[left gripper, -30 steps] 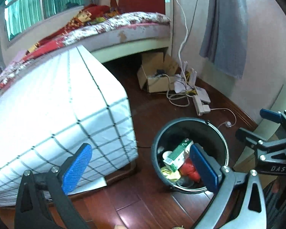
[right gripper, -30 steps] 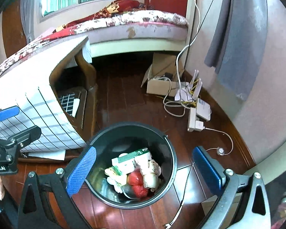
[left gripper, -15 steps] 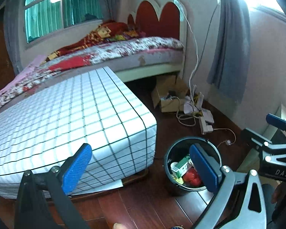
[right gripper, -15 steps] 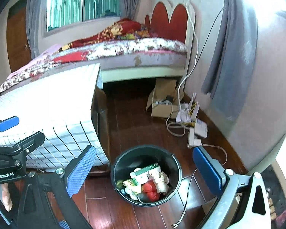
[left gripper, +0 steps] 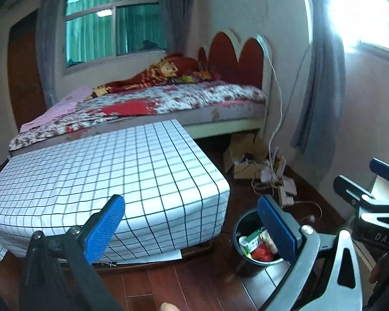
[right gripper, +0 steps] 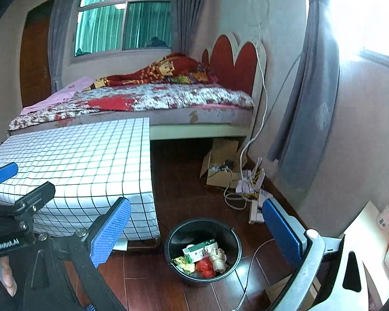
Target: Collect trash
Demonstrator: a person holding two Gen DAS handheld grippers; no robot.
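A: How are the two grippers seen, nearest the cameras?

B: The left gripper [left gripper: 192,223] is held with its blue pads spread wide, and nothing is gripped between them. The right gripper [right gripper: 197,226] is likewise spread wide and nothing is held in it.

A: And where is the trash found?

B: It is gathered in a black bin [right gripper: 203,250] that is stood on the dark wooden floor [right gripper: 186,186], just beside the corner of a table draped in a white checked cloth [right gripper: 90,160]. A green-and-white carton [right gripper: 198,252], a red wrapper [right gripper: 206,268] and crumpled paper [right gripper: 218,256] are seen inside.

A: What is seen farther off?

B: A cardboard box [right gripper: 220,168] and tangled cables with a power strip [right gripper: 255,208] are laid by the wall. Behind them, a bed [right gripper: 142,103] with a red headboard is set under a window [right gripper: 124,15].
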